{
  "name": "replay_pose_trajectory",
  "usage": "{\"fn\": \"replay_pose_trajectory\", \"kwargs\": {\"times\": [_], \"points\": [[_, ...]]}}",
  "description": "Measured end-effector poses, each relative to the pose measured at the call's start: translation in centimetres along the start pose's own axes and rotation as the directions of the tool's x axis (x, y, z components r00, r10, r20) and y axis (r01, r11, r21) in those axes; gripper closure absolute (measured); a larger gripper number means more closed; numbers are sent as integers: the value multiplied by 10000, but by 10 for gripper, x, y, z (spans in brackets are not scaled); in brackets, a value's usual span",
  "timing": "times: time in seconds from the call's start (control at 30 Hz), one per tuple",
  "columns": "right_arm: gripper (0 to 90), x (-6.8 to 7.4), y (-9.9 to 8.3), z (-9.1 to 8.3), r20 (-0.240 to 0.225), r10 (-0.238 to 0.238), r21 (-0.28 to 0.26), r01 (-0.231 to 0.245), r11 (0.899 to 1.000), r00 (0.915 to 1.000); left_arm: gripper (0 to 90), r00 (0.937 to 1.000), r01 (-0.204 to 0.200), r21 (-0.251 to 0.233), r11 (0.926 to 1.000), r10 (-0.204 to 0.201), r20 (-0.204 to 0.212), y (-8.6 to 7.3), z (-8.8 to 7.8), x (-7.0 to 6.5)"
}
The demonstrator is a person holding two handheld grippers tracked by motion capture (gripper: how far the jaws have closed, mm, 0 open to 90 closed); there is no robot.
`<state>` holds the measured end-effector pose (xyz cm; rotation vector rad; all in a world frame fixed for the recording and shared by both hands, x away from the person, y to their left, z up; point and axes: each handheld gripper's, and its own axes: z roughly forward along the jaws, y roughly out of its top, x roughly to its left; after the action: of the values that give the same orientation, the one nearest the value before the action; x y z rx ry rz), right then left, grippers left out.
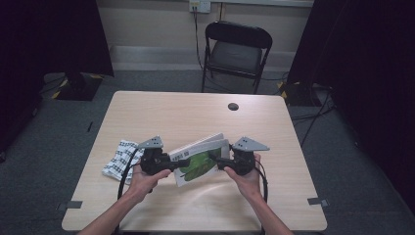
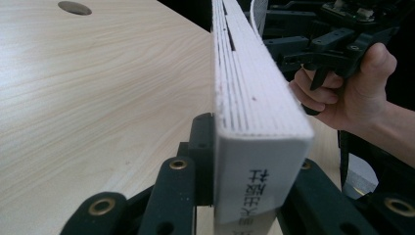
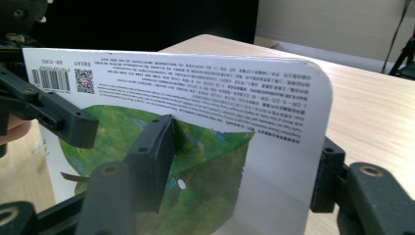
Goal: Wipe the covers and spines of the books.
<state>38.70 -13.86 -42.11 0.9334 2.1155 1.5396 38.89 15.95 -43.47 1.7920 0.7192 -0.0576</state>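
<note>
Board book held off the table between both grippers

The left gripper (image 1: pixel 182 161) is clamped on the spine end of the board book (image 1: pixel 200 159), its jaws pressed to both covers in the left gripper view, so the book (image 2: pixel 254 98) hangs above the near middle of the table (image 1: pixel 195 112), tilted, back cover toward the person. The right gripper (image 1: pixel 214 157) straddles the right-hand end: in its own view one jaw lies against the green cover (image 3: pixel 205 161) while the other stands clear of the edge, so its jaws are partly open and hold nothing firmly. The risk, as I judge it, is that the book's whole weight rests on the one pinch at the left; it could sag, twist or slip down onto the table, and a careless re-closing on the right might catch only a corner and lever it loose. A patterned cloth (image 1: pixel 119 157) lies to the left, well clear
</note>
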Motion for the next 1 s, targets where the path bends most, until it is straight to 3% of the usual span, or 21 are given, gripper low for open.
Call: {"fn": "replay_pose_trajectory", "kwargs": {"times": [0.2, 0.23, 0.27, 0.33, 0.47, 0.67, 0.8, 1.0], "points": [[354, -1, 0, -1, 226, -8, -116, 10, 9999, 9997, 751, 10000, 26, -51, 10000, -27, -64, 2, 3, -2], [297, 0, 1, -2, 401, -93, -146, 99, 9998, 9992, 752, 10000, 38, -34, 10000, -38, -68, 2, 3, -3], [282, 3, 1, -2, 1016, -270, -245, 296, 9993, 9945, 753, 9999, 30, -37, 10000, -30, -110, 2, 3, -3], [284, -1, 1, -4, 932, -102, -327, 133, 9994, 9956, 754, 9998, -111, -25, 9999, 110, -187, 3, 2, -4], [231, -12, 0, -4, -126, 588, -257, -591, 9979, 9982, 754, 9999, -78, -48, 10000, 78, -106, 3, 0, -3], [178, -22, -4, -1, -892, 1085, -57, -1094, 9940, 9901, 755, 9997, -224, -112, 9997, 224, 11, 6, -5, -5], [164, -25, -7, 2, -1527, 1353, 203, -1338, 9908, 9790, 754, 9988, -442, -139, 9989, 445, 219, 10, -9, -7], [182, -22, -8, 8, -2621, 1269, 567, -1160, 9916, 9567, 754, 9952, -796, -64, 9968, 798, 574, 14, -11, -13]]}}
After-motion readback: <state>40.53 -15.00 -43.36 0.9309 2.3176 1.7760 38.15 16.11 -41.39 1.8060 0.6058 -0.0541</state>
